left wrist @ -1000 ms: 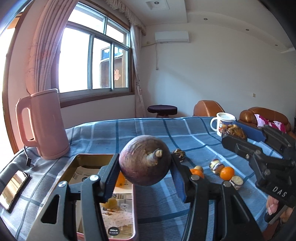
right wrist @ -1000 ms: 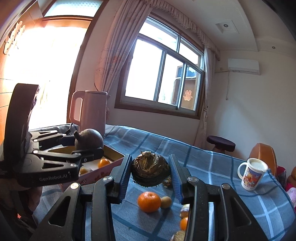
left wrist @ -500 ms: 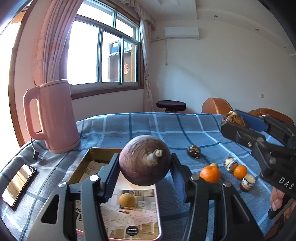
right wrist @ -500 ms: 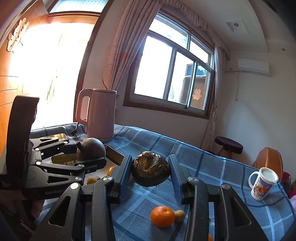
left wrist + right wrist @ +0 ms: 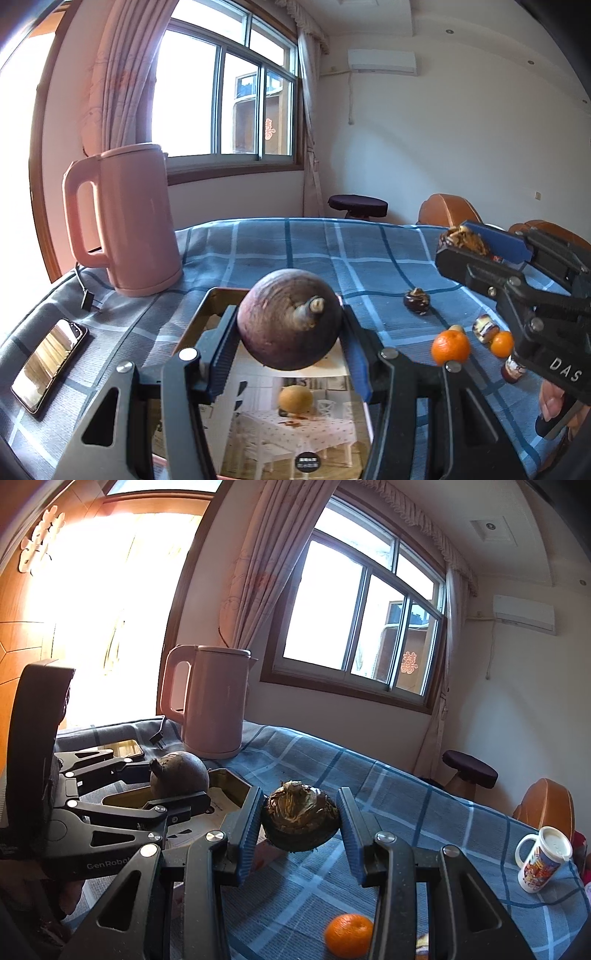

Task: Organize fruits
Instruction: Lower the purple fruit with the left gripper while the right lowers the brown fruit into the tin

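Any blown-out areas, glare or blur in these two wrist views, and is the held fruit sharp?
Left wrist view: window panes clipped white, phone screen mirrors the room, purple fruit in the left claw sharp. Right wrist view: bright patch at upper left washed out, straight lines bowed by fisheye, scaly brown fruit sharp, orange below soft.
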A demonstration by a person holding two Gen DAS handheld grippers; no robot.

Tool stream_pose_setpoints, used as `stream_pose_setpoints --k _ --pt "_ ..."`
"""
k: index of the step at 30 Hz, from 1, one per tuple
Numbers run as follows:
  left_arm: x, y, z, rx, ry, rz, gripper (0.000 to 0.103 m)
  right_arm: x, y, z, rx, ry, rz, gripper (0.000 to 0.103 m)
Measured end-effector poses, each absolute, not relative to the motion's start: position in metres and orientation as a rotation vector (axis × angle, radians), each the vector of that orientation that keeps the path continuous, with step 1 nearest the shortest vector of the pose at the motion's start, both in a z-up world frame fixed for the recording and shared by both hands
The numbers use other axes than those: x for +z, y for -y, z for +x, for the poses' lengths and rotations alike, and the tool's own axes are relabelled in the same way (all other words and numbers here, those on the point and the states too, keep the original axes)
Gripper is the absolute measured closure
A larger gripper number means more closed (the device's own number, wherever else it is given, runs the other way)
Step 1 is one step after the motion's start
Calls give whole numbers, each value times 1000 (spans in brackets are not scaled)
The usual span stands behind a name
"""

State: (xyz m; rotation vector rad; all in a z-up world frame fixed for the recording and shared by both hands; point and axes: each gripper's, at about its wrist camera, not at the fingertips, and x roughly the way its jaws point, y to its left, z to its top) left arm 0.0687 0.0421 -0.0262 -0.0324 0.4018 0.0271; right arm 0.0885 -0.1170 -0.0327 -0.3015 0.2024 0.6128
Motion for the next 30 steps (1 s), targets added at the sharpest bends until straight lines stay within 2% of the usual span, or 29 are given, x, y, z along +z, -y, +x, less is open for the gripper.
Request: stream_pose_setpoints --k 30 --pt "-41 -84 88 109 -505 -33 48 -63 50 111 709 -345 -351 60"
